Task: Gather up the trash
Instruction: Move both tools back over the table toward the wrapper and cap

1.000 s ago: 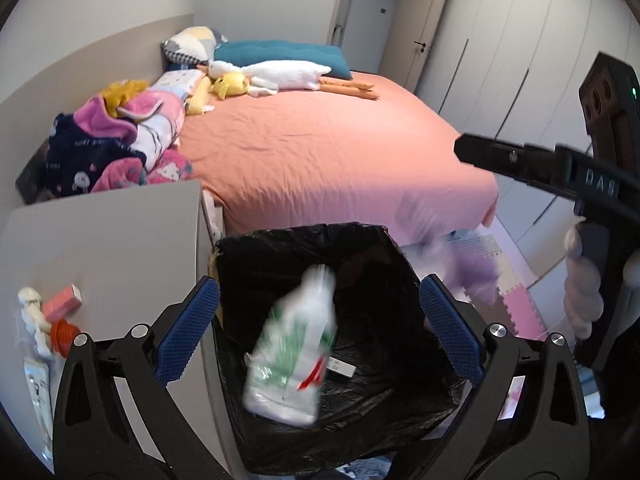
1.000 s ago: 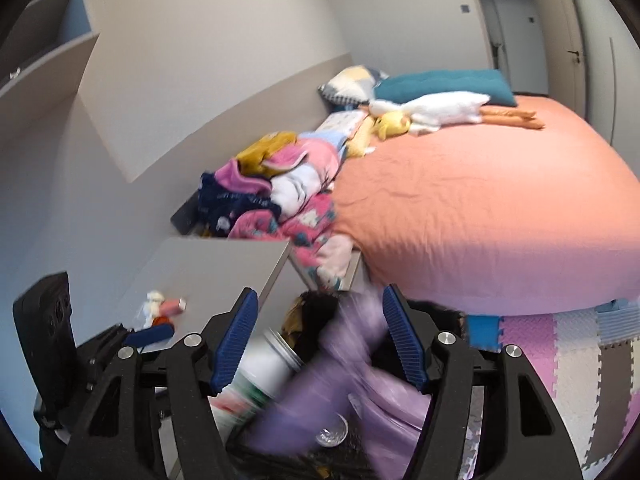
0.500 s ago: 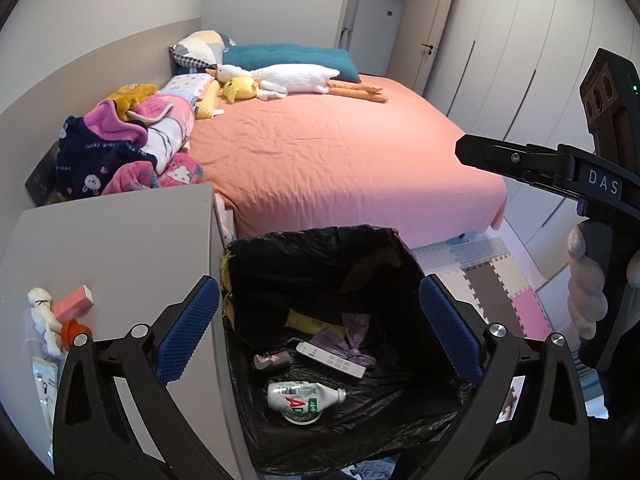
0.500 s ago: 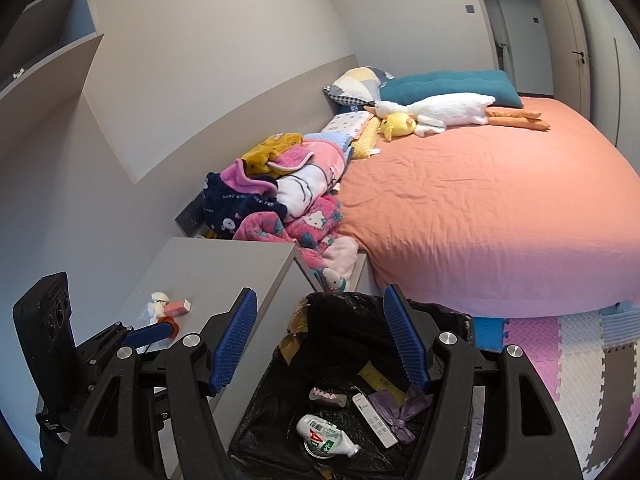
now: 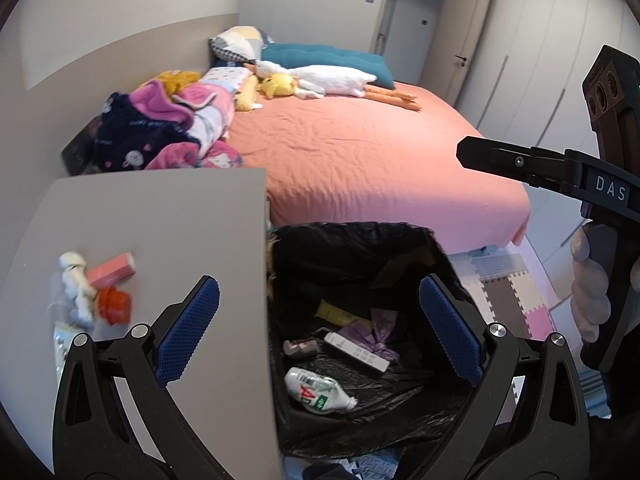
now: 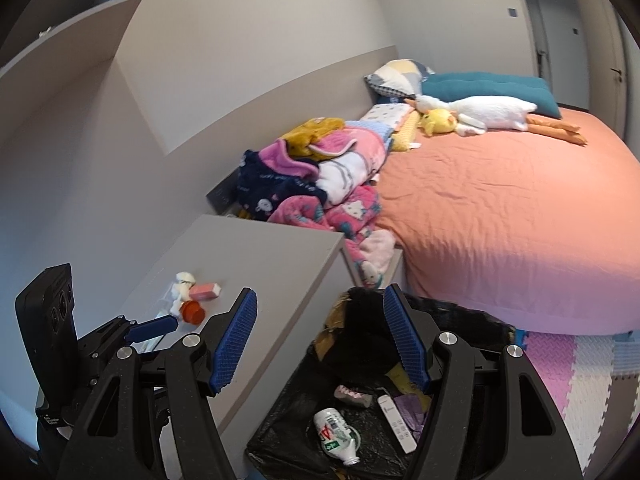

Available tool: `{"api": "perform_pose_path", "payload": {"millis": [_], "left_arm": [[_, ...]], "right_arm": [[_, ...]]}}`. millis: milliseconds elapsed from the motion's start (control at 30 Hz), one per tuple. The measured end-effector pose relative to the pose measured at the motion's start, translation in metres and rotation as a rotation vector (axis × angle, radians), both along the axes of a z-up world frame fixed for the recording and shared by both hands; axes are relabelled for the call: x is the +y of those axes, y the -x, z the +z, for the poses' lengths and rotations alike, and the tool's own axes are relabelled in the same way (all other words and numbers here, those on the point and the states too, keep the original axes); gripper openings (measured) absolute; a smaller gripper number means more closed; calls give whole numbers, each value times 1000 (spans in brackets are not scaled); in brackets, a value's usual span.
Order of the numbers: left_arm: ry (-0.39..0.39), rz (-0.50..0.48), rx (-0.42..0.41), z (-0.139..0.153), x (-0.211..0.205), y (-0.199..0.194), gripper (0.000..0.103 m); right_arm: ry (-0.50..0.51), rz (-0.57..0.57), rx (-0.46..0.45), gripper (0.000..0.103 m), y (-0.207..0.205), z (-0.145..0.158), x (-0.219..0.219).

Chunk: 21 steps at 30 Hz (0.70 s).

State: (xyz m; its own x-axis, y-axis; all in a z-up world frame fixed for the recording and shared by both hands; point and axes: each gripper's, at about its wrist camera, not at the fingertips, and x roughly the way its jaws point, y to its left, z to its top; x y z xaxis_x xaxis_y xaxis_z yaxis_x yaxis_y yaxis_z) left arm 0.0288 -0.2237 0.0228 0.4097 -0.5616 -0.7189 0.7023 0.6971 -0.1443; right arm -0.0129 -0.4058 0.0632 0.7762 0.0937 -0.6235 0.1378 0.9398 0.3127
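A bin lined with a black bag (image 5: 352, 228) (image 6: 460, 308) stands between the grey nightstand (image 5: 160, 220) (image 6: 256, 256) and the bed. Inside it lie a crushed plastic bottle (image 5: 316, 390) (image 6: 334, 436), a purple wrapper (image 5: 376, 332), a white strip (image 5: 356, 352) and a yellow wrapper (image 5: 340, 314). On the nightstand sit a white tissue wad (image 5: 74, 276) (image 6: 182, 282), a pink box (image 5: 112, 274) (image 6: 205, 291) and an orange cap (image 5: 114, 304) (image 6: 192, 312). My left gripper (image 5: 320, 320) hangs open over the nightstand's edge and the bin. My right gripper (image 6: 320, 340) is open above the bin, holding nothing.
The bed with an orange sheet (image 5: 360, 152) lies behind the bin, with piled clothes (image 5: 160, 128), pillows and a plush goose (image 5: 328, 78). Foam mat tiles (image 5: 516, 304) cover the floor to the right. Wardrobe doors (image 5: 540, 60) line the far right.
The bottle and the purple wrapper dropped into the bin and came to rest. Both grippers have shifted left, so more of the nightstand shows.
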Motion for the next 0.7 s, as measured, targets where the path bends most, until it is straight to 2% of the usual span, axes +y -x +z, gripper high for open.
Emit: {"api": "perform_pose_path", "payload": {"millis": [700], "left_arm": [[-10, 240, 14, -8, 103, -13, 96]], "right_arm": [[16, 247, 38, 67, -59, -11, 99]]}}
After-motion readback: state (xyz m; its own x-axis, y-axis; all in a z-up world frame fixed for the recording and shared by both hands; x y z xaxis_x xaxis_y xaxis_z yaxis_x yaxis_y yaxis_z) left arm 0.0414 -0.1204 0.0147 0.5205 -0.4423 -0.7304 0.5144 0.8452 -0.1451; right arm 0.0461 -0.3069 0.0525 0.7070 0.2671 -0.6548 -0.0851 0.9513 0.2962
